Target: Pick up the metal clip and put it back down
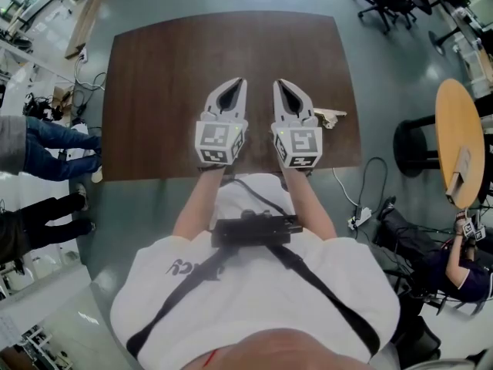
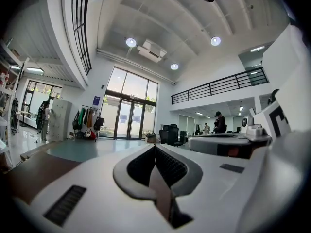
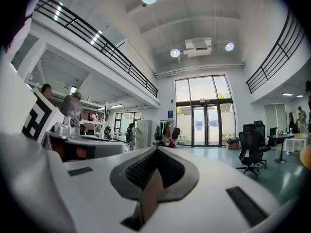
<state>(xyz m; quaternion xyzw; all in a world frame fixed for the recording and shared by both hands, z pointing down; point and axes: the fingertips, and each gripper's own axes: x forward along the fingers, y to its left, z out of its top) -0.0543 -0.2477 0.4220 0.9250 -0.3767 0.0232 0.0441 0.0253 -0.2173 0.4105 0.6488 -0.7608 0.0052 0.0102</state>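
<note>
Grippers clenched empty, side by side near table lower edge: left gripper, right gripper. Metal clip just right, near right edge; open tabletop above.

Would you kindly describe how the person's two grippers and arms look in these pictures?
The left gripper and right gripper are matching white shells tapering to pointed jaws, lined with dark ribbed pads rimmed in grey. Each carries a white cube with black square markers. The person wears a white short-sleeved T-shirt and black harness straps, with a thin black cable at the chest.
</note>
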